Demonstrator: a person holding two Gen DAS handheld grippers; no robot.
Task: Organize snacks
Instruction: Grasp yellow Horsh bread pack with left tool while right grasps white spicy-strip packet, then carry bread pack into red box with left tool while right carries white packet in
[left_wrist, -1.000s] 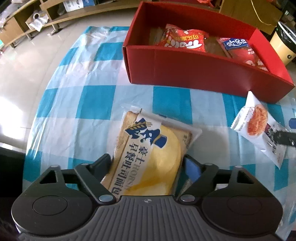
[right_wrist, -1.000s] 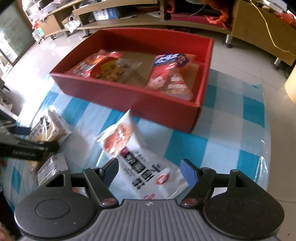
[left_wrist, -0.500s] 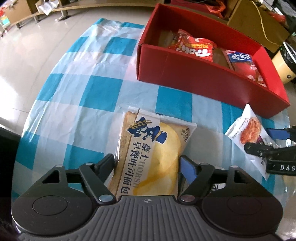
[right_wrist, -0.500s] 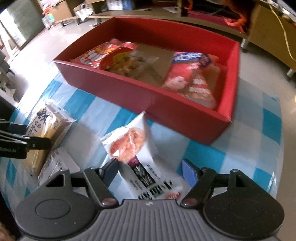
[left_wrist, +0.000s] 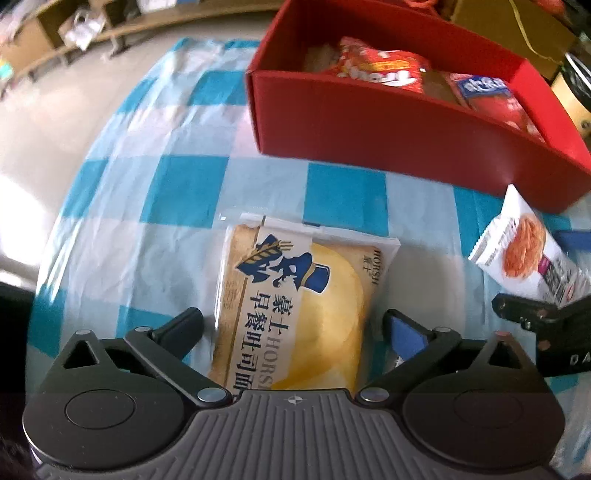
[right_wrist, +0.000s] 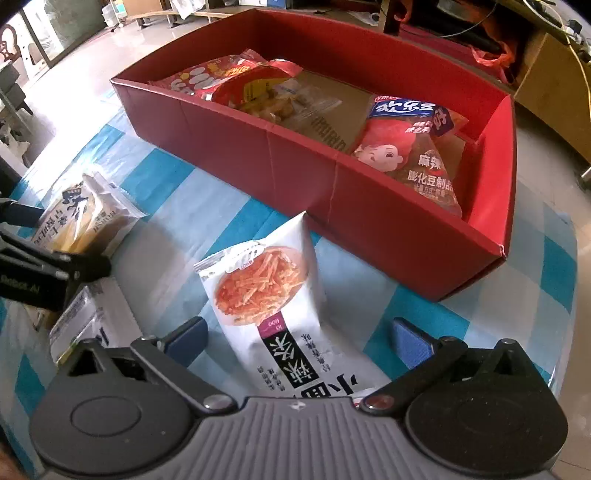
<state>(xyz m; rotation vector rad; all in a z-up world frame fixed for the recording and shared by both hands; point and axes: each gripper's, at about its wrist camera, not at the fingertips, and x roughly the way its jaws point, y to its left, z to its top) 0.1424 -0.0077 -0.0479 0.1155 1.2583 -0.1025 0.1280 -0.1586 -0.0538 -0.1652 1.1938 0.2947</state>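
Both grippers' jaws are opening wider than a second ago; left gripper (left_wrist: 291, 328) straddles the bread packet (left_wrist: 295, 299) at lower centre, right gripper (right_wrist: 297, 338) the white noodle-snack bag (right_wrist: 269, 291), pads clear, seemingly readying pickups for the red box (right_wrist: 369, 206) above.

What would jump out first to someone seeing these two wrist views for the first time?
The big red box at the far side of the blue-checked tablecloth, already holding several red snack bags. Nearer, a yellow bread packet lies between the opening jaws of the left gripper, untouched by the pads. A white snack pouch lies likewise between the opening jaws of the right gripper.
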